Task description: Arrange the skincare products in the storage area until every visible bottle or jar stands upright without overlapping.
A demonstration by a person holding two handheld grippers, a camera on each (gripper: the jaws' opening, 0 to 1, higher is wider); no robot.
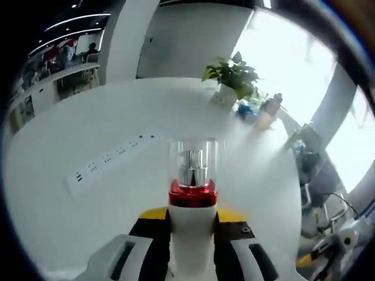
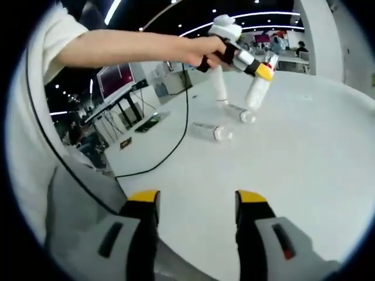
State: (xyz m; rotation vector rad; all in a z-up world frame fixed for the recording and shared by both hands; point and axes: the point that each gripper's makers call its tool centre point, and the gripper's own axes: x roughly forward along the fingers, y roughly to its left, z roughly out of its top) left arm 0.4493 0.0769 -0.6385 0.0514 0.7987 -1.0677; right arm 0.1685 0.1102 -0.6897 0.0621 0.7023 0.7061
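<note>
White tabletop (image 1: 88, 134) spreads across both views, in an open office with ceiling light strips. In the left gripper view, a white power strip (image 1: 111, 158) lies flat on the left part of the table. At the centre, the left gripper (image 1: 193, 234) has its yellow-tipped jaws pinching a white pump bottle (image 1: 192, 228) that has a red collar and a clear cap over a silver pump head; the bottle points away from the camera. Farther right, near the table's far edge, stand a potted green plant (image 1: 231, 76) and a bottle with a brownish top (image 1: 268, 111).

In the right gripper view, the person's hand (image 2: 202, 52) reaches in from the left, holding the other gripper with the white bottle above the table. Below it, one white bottle (image 2: 220, 88) stands upright, while two small clear bottles (image 2: 212, 132) (image 2: 241, 112) lie on their sides near each other, apart. A black cable (image 2: 170, 149) runs across the table's left side. At the bottom, the right gripper (image 2: 196, 205) has its jaws spread wide with nothing between them.
</note>
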